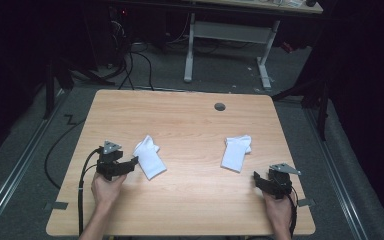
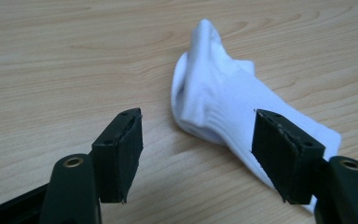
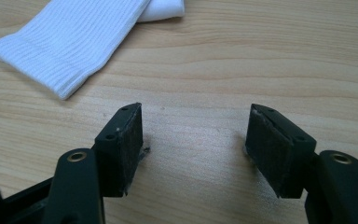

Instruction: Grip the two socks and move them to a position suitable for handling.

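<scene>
- I see the left gripper (image 1: 130,162) spread wide over the bench (image 1: 190,130), gripping nothing; its flat black pads (image 2: 130,144) flank the ribbed cuff of the left sock (image 1: 149,157).
- That sock is white knit, folded, lying flat on pale wood-grain laminate.
- My right gripper (image 1: 258,179) is equally wide, also empty, near the bench's front right corner.
- The right sock (image 1: 236,152), ribbed white fabric, lies flat just beyond it, apart.

white ribbed socks (image 1: 149,156), light woodgrain table (image 1: 190,130), black jaws
</scene>
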Action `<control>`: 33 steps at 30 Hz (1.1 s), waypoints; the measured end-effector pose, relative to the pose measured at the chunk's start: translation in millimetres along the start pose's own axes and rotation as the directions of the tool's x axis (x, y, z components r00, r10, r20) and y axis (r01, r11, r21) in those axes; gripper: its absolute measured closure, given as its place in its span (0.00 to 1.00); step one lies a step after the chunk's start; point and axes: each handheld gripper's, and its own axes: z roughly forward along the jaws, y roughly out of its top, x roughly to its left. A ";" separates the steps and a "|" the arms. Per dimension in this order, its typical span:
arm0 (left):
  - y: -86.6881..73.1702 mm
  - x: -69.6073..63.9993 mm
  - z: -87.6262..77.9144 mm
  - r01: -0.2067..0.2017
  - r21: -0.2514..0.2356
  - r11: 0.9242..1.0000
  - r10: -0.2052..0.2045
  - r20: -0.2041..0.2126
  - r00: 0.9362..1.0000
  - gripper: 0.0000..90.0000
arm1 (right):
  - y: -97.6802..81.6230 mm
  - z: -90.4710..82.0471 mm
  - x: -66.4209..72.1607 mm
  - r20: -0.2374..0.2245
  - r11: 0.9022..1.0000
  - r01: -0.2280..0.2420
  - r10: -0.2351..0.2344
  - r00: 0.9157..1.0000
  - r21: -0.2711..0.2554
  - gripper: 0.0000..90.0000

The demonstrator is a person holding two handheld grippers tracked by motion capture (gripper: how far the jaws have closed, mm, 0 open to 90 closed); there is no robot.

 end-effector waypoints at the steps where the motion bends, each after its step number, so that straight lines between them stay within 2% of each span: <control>1: 1.9 -1.6 0.6 -0.004 0.000 1.000 0.004 0.003 1.000 0.38 | 0.0 0.0 0.0 0.000 1.000 0.000 0.000 1.000 0.000 0.41; 4: 5.0 -4.7 4.6 -0.002 -0.011 1.000 0.002 0.009 1.000 0.40 | 0.0 0.0 0.0 -0.001 1.000 0.001 -0.001 1.000 0.000 0.40; 8: 7.5 -5.7 15.5 0.002 0.030 1.000 -0.002 0.002 1.000 0.40 | 0.0 0.1 0.0 -0.002 1.000 0.000 0.000 1.000 0.000 0.40; 14: 13.8 -9.7 23.9 -0.012 0.036 0.999 0.012 0.001 1.000 0.42 | 0.4 0.5 0.3 -0.001 1.000 0.002 -0.002 1.000 0.001 0.40; 15: 13.8 -8.9 24.8 -0.003 0.036 0.999 0.003 0.001 1.000 0.43 | 0.6 0.7 0.3 -0.002 1.000 0.002 -0.002 1.000 0.001 0.40; 16: 13.7 -7.7 25.0 0.024 0.052 0.998 -0.024 -0.002 1.000 0.43 | 1.1 1.1 0.6 -0.002 1.000 0.001 -0.001 1.000 0.004 0.40; 17: 13.7 -7.7 25.0 0.024 0.052 0.998 -0.024 -0.002 1.000 0.43 | 1.1 1.1 0.6 -0.002 1.000 0.001 -0.001 1.000 0.004 0.40; 24: 22.2 -3.0 22.9 0.004 0.047 0.999 -0.003 -0.027 1.000 0.43 | 1.9 2.1 -0.1 -0.007 1.000 0.006 -0.006 1.000 0.000 0.40; 27: 23.1 -3.0 25.7 0.003 0.037 0.999 -0.002 -0.021 1.000 0.43 | 2.1 2.5 0.4 -0.008 1.000 0.011 -0.011 1.000 0.001 0.39; 33: 23.8 -8.3 38.8 -0.004 0.052 0.999 0.005 -0.006 1.000 0.43 | 2.2 2.7 0.6 -0.013 1.000 0.015 -0.015 1.000 0.000 0.39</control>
